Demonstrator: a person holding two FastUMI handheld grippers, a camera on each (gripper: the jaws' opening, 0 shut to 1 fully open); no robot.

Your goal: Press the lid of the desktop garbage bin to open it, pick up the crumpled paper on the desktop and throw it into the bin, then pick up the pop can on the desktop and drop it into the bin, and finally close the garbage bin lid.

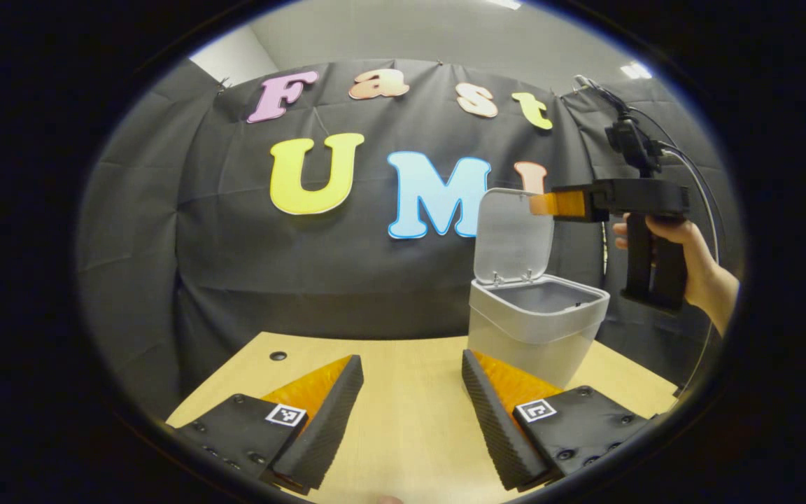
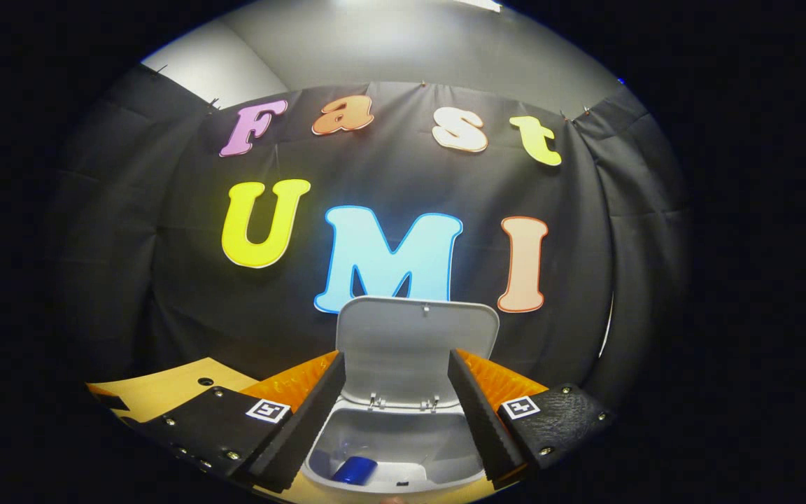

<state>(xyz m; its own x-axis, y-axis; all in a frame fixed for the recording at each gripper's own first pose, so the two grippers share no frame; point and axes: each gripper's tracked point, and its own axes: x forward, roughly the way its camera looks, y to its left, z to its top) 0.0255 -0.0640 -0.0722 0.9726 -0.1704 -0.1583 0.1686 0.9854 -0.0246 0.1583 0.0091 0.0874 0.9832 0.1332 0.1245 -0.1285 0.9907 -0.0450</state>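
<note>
The grey desktop bin (image 1: 536,329) stands at the table's far right with its lid (image 1: 513,234) swung up. My left gripper (image 1: 411,371) hovers open low over the wooden table (image 1: 403,427), just left of the bin, holding nothing. A hand (image 1: 697,259) holds my right gripper (image 1: 539,204) above the bin's opening, level with the top of the lid. In the right gripper view the right gripper (image 2: 396,367) is open and empty above the bin (image 2: 445,448), facing the raised lid (image 2: 413,343). A blue pop can (image 2: 355,470) lies at the bottom of the bin.
The black cloth wall hangs close behind the table and bin. A small round hole (image 1: 278,355) sits near the table's far left edge. A cable (image 1: 690,168) runs up from the right gripper. The tabletop (image 2: 165,388) extends left of the bin.
</note>
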